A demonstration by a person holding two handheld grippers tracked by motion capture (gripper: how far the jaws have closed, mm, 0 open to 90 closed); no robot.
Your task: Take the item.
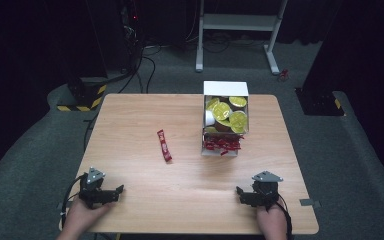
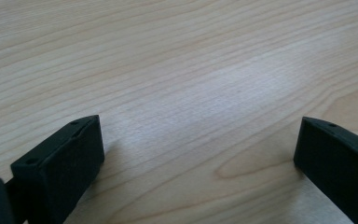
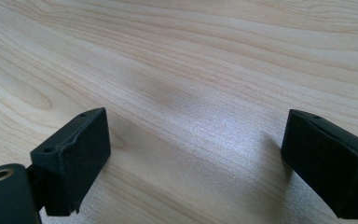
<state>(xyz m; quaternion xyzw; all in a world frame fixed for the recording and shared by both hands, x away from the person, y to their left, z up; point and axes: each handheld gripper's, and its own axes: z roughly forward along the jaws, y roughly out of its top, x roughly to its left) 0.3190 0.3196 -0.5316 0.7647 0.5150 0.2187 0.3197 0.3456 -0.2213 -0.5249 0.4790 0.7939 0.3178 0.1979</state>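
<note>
The light wooden table carries a red sachet near its centre and a white box toward its far right side.

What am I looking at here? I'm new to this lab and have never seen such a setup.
A person sits at a wooden table holding a hand-operated two-jaw tool in each hand: the left gripper and the right gripper. The wide picture comes from a camera overhead. The other two come from cameras riding on each gripper, looking along its black jaws at bare wood. Both stand open and hold nothing. On the table lie a red snack packet and a white box of gold-lidded cups with more red packets.
</note>
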